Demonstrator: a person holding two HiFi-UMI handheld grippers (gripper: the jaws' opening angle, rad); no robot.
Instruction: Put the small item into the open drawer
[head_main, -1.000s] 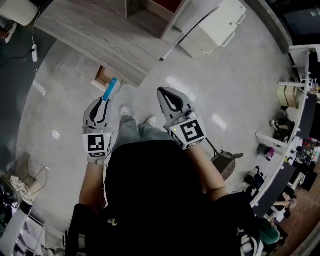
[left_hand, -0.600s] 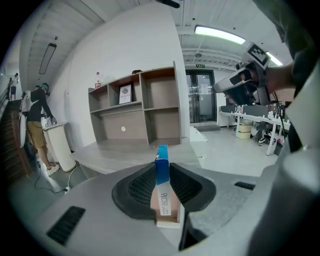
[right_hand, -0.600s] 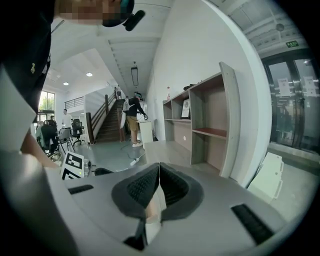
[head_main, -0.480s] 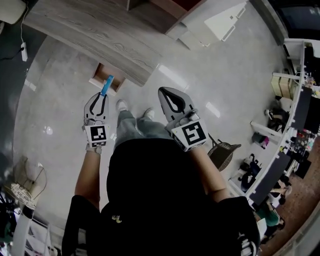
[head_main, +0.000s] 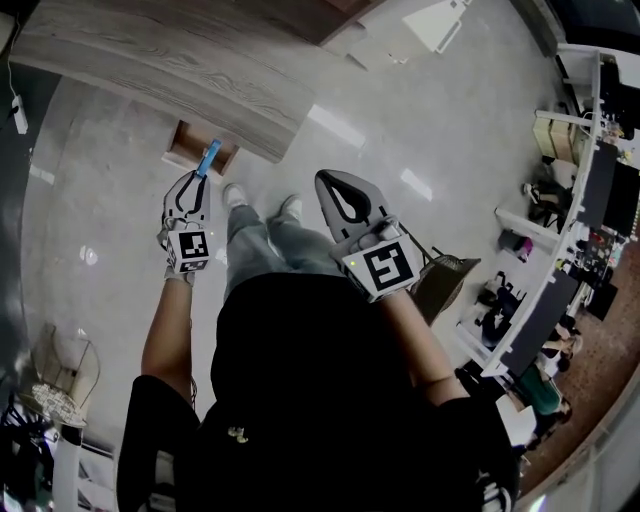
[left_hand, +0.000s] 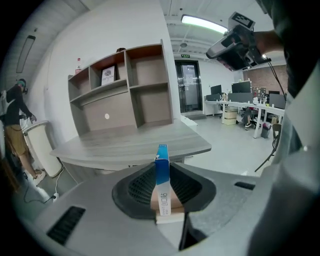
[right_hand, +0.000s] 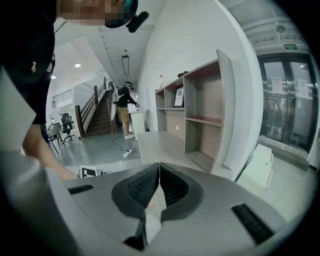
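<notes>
A small blue and white box (left_hand: 161, 181) stands upright between the jaws of my left gripper (left_hand: 161, 165), which is shut on it. In the head view the box (head_main: 208, 157) sticks out of the left gripper (head_main: 192, 185) right at the open wooden drawer (head_main: 193, 150) under the grey desk (head_main: 170, 70). My right gripper (head_main: 340, 190) is held higher, to the right, its jaws shut with nothing between them; it (right_hand: 159, 172) faces the desk and shelves.
A wooden shelf unit (left_hand: 127, 90) stands on the desk (left_hand: 132, 145). A black chair (head_main: 440, 285) is behind my right arm. Office desks (head_main: 560, 270) and people fill the right side. A white wire stool (head_main: 60, 375) sits at the lower left.
The left gripper has carried the box forward and to the left, from over the floor to the drawer's edge. The right gripper has hardly moved.
</notes>
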